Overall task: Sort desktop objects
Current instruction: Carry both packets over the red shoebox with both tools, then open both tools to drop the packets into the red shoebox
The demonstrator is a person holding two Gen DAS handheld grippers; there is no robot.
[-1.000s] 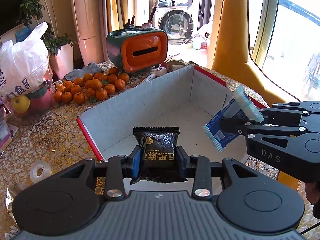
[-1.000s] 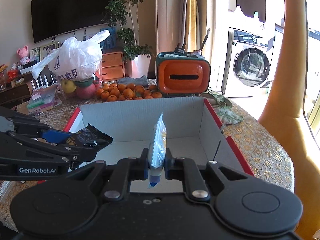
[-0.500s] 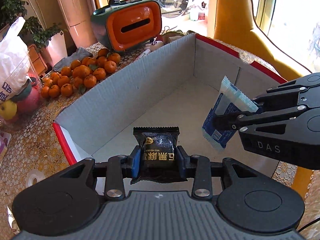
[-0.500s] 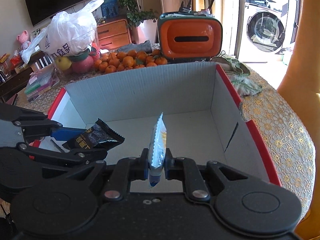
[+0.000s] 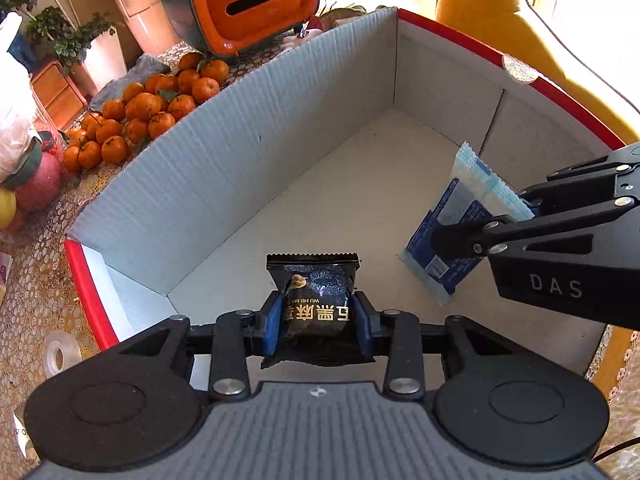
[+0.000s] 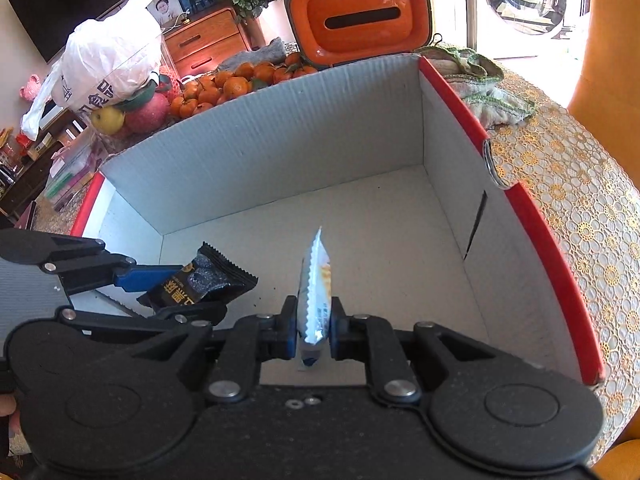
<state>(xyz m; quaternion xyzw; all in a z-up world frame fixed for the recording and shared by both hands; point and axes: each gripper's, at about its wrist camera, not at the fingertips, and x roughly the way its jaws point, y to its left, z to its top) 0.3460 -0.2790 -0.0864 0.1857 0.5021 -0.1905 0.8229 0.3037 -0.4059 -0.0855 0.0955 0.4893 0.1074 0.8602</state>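
My left gripper [image 5: 316, 322] is shut on a black snack packet [image 5: 314, 292] with gold lettering, held over the near left of an open cardboard box [image 5: 248, 148] with red edges. My right gripper [image 6: 314, 326] is shut on a blue and white snack packet [image 6: 316, 280], held edge-up over the box floor. In the left wrist view the right gripper [image 5: 484, 228] reaches in from the right with the blue packet [image 5: 452, 236] hanging low near the floor. In the right wrist view the left gripper [image 6: 176, 292] holds the black packet [image 6: 200, 280] at lower left. The box floor is bare.
Behind the box lie several tangerines [image 5: 140, 116], an orange and green tissue box [image 5: 244, 4], a white plastic bag [image 6: 108, 64] with fruit, and a crumpled cloth [image 6: 480, 84]. A tape roll [image 5: 60, 354] lies left on the lace tablecloth [image 6: 580, 184]. A yellow chair [image 5: 500, 20] stands beyond.
Both grippers have moved forward and down into the box, each still gripping its packet. The packets now hang close above the box floor.
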